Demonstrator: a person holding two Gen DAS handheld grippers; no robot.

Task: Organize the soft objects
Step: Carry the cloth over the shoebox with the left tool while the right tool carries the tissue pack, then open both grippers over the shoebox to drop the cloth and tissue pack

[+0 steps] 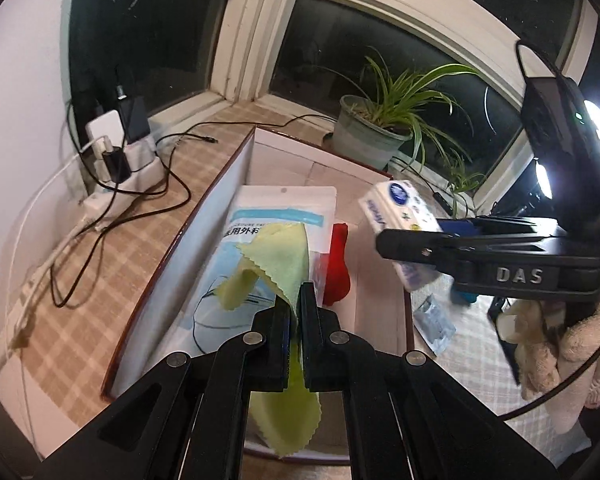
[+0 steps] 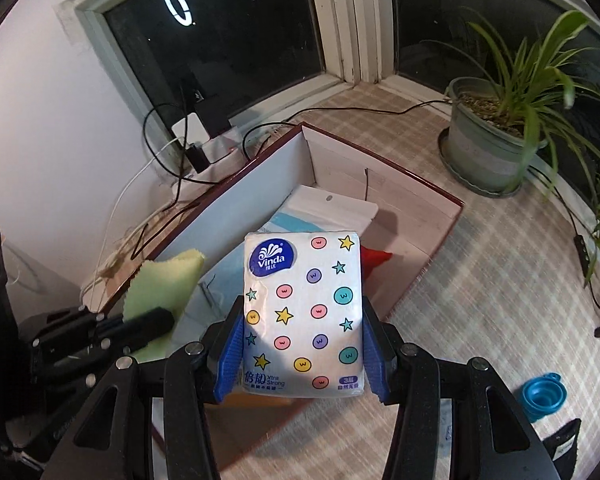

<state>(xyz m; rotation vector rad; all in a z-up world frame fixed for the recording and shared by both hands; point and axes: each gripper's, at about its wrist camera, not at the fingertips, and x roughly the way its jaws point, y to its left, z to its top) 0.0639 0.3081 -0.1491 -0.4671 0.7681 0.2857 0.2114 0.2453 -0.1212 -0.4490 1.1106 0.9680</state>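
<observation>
Progress looks partial: the box (image 2: 420,216) on the counter (image 2: 500,280) already holds a mask packet (image 1: 268,216) and a red item (image 1: 338,264). Left fingers (image 1: 296,312) clench a yellow-green cloth (image 1: 280,256) above the box, and right fingers (image 2: 304,340) grasp a tissue pack (image 2: 304,312) over it. By my judgement, both remain to be dropped in.

The left gripper (image 1: 298,304) points steeply down, its two black fingers (image 1: 282,320) nearly together and pinching a thin yellow-green cloth (image 1: 280,256) that hangs out on both sides of them. The right gripper (image 2: 304,320) tilts down more steeply, its blue-padded fingers (image 2: 232,344) set partway apart and pressed against the two long sides of a tissue pack (image 2: 304,312), which it holds flat, face to the camera. A plush sleeve (image 1: 560,344) shows behind the right gripper in the left wrist view.
</observation>
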